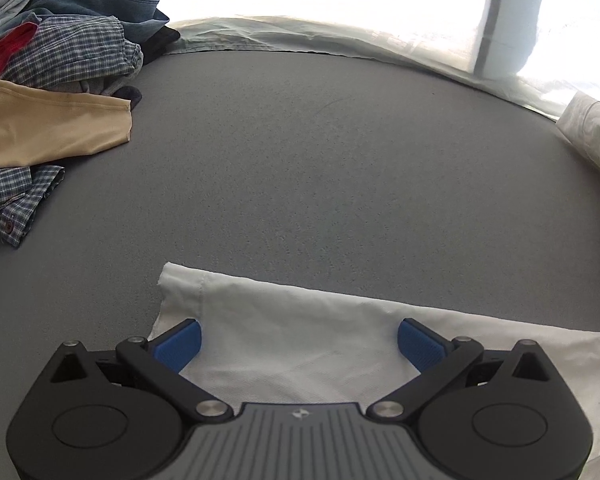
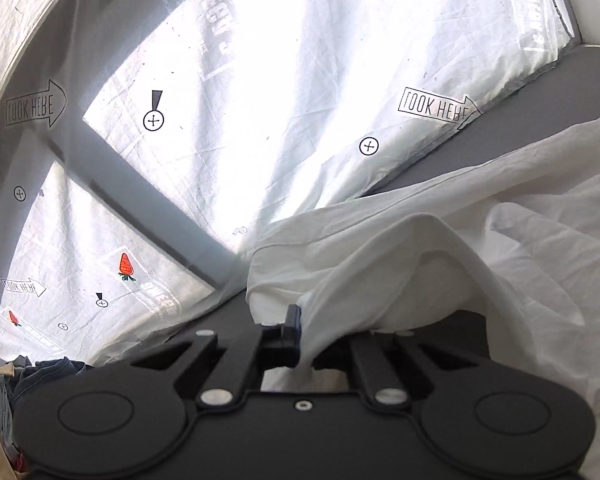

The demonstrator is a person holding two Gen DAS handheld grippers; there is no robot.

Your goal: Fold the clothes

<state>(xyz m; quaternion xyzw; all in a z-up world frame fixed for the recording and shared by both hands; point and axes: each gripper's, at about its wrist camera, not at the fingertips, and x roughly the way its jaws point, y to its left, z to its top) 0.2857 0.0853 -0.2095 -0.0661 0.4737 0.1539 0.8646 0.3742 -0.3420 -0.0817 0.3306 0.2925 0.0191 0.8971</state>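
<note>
Fold barely begun. One white garment (image 1: pixel 300 332) lies spread on the grey surface (image 1: pixel 300 160). Left gripper (image 1: pixel 299 342) hovers over its near edge, jaws apart, holding nothing. Right gripper (image 2: pixel 300 334) has its jaws clamped on a lifted fold of the same cloth. One unfolded clothes pile (image 1: pixel 60 60) waits, well apart.

A grey felt-like tabletop (image 1: pixel 300 152) fills the foreground. Behind hangs a backlit white printed sheet (image 2: pixel 260 80) (carrots, arrows), crossed by window-frame shadows.
</note>
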